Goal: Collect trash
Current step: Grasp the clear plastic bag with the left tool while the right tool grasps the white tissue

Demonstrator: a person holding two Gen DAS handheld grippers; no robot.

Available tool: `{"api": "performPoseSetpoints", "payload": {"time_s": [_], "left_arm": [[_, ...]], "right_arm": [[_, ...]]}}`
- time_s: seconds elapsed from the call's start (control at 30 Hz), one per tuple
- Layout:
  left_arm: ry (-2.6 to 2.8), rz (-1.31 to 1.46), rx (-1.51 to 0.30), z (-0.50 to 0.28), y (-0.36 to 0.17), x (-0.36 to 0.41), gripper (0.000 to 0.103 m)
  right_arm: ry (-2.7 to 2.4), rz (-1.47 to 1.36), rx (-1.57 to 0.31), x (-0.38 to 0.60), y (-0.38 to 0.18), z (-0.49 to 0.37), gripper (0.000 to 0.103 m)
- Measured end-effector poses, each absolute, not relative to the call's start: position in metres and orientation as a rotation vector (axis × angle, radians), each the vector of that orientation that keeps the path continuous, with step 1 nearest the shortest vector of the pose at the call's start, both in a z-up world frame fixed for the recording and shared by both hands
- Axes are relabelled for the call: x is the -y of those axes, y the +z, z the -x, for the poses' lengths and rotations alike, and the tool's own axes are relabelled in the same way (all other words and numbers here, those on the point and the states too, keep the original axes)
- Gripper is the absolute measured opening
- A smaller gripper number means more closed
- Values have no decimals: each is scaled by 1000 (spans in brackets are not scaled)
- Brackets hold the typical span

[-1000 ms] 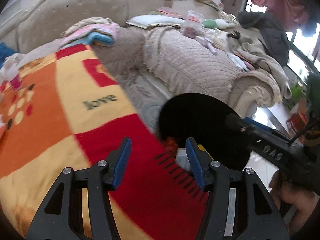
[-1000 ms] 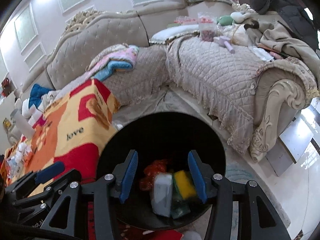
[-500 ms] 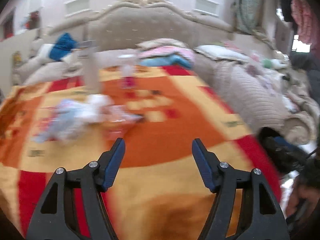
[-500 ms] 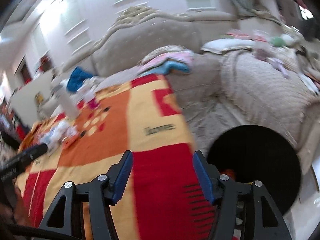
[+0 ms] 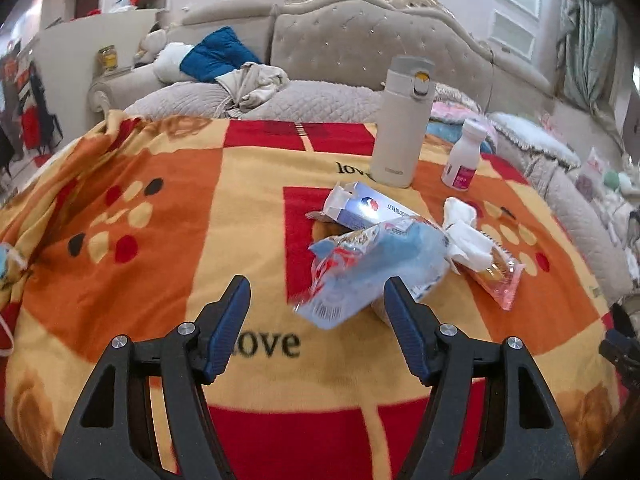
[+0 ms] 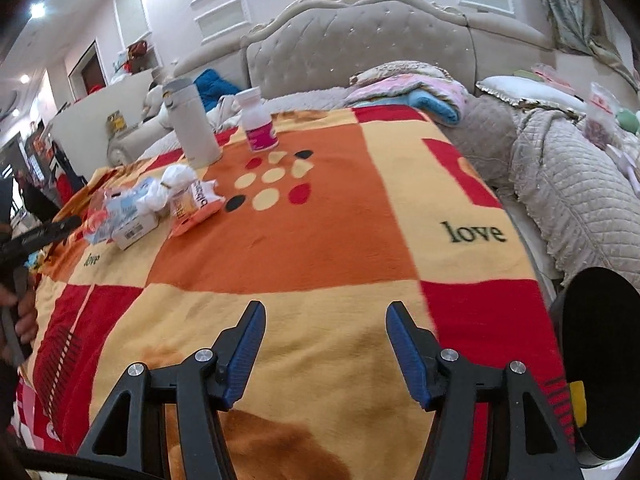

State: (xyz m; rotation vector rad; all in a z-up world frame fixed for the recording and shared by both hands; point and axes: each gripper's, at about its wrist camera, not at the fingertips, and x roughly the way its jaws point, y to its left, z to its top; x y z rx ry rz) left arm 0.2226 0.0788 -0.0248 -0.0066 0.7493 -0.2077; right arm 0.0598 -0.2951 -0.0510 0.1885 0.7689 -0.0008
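Both grippers empty over the blanket-covered counter

Left gripper (image 5: pixel 316 312) and right gripper (image 6: pixel 324 344) have jaws spread, gripping nothing. Just beyond the left lies the trash pile (image 5: pixel 384 256); the black bin (image 6: pixel 600 356) sits beside the right; farther back, a flask (image 5: pixel 402 120).

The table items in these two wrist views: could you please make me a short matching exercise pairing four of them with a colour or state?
Things:
1. tall flask
2. small bottle
3. medicine box
4. trash bin

Descriptions:
A. black, standing on the floor beside the table
B. lying flat, one end flap torn open
C. cream, upright, lid shut
D. white with a pink label, upright

Pairs: 1-C, 2-D, 3-B, 4-A
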Motion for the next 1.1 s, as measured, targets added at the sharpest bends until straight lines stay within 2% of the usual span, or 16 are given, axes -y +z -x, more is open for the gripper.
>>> {"api": "performPoseSetpoints", "payload": {"time_s": [0.17, 0.2, 0.23, 0.27, 0.37, 0.67, 0.87, 1.03, 1.07, 1.1], "left_arm": [[-150, -53, -779, -250, -38, -61, 67], [-135, -52, -787, -254, -42, -62, 57], [-126, -44, -799, -256, -47, -63, 19], [-120, -33, -832, -259, -53, -65, 4], [-111, 10, -825, -247, -58, -75, 3], [-4, 145, -755, -162, -62, -107, 3], [28, 316, -817, -172, -74, -134, 3], [35, 305, -817, -174, -73, -130, 3], [35, 307, -818, -175, -73, -127, 3], [34, 306, -817, -175, -72, -128, 3]], "right_arm": [[4, -169, -749, 286, -48, -60, 60], [7, -169, -738, 286, -46, -59, 60], [16, -172, -714, 284, -42, -57, 60], [27, -179, -685, 282, -38, -55, 60], [94, -217, -634, 274, -31, -57, 60], [248, -244, -704, 216, -30, -143, 60], [303, -246, -705, 162, -9, -225, 60], [314, -222, -795, 125, -27, -273, 60], [296, -193, -810, 121, -32, -277, 60], [250, -155, -850, 116, -40, -282, 54]]}}
